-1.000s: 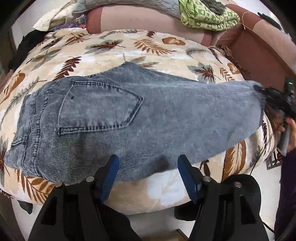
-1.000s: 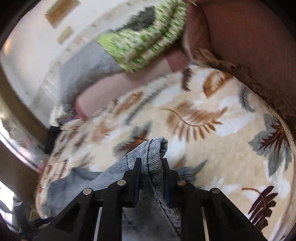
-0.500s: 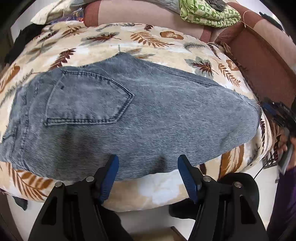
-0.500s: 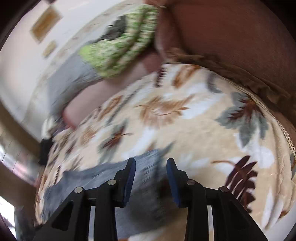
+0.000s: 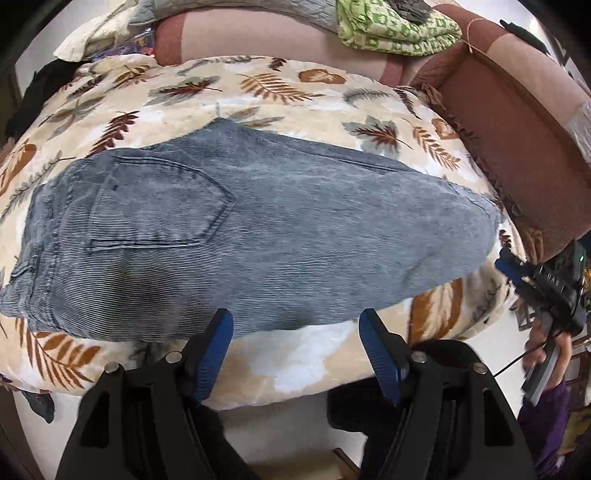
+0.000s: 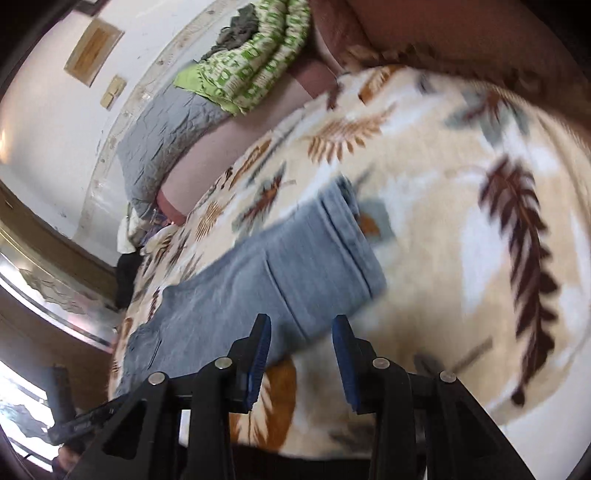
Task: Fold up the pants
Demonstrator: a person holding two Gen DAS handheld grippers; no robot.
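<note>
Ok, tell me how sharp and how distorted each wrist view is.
Left wrist view: sharp, the jeans show their weave, though the fisheye bulges the leaf-print blanket into a dome. Right wrist view: motion-blurred, smearing the jeans' hem and the blanket's leaves; window glare at the lower left.

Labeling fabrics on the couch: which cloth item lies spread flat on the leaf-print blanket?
The grey-blue jeans, back pocket up, flat in the middle of the blanket. The green patterned cloth and grey quilt sit bunched on the backrest instead.
</note>
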